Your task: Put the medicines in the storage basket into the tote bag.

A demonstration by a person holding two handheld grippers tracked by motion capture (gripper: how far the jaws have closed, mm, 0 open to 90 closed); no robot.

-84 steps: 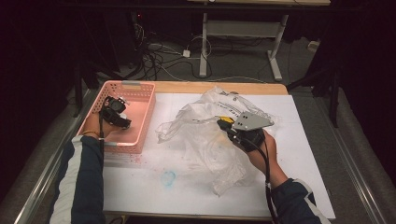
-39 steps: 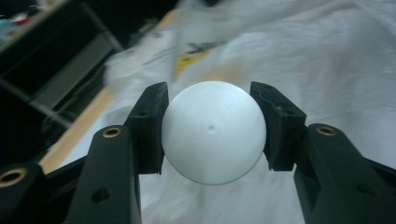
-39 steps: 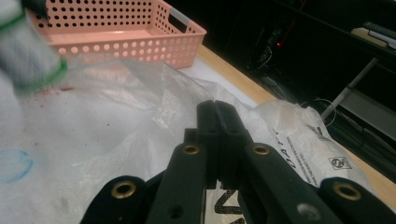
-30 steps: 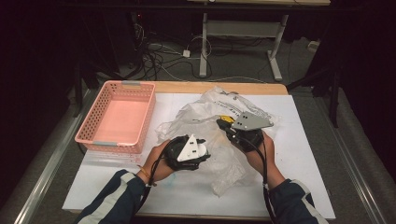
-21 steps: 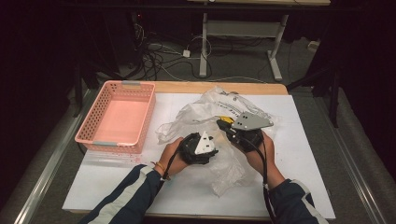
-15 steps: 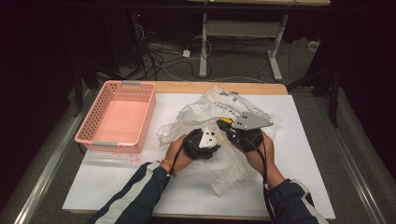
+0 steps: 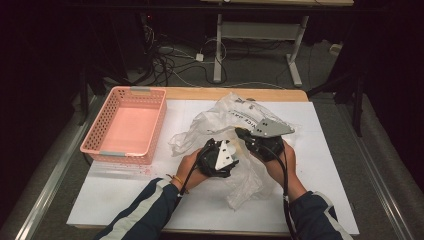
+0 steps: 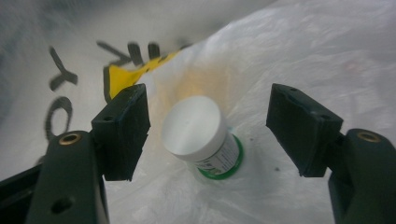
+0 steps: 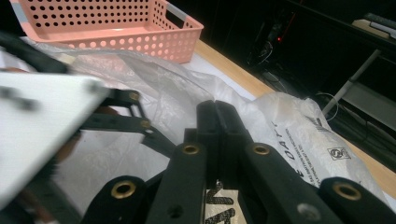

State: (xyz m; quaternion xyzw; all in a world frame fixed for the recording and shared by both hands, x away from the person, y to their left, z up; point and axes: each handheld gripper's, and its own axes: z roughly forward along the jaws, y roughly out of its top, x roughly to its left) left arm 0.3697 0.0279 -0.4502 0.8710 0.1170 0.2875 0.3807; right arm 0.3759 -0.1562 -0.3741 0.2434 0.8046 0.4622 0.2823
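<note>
The left gripper (image 8: 208,135), jaws just widened, straddles a white-capped jar (image 8: 201,135) untouched; the right gripper (image 9: 215,121) pinches the plastic bag (image 9: 289,135).

High view: fixed above the near side of the counter (image 7: 320,210), facing forward and down, far enough to take in the pink basket (image 7: 125,127) and the plastic bag (image 7: 235,130). Left gripper view: riding on the left gripper (image 8: 208,135), looking along its jaws from very close into the bag, at a white-capped jar (image 8: 201,135). Right gripper view: riding low on the right gripper (image 9: 217,135), aimed across the counter. Shared by high and right gripper views: basket and bag.
</note>
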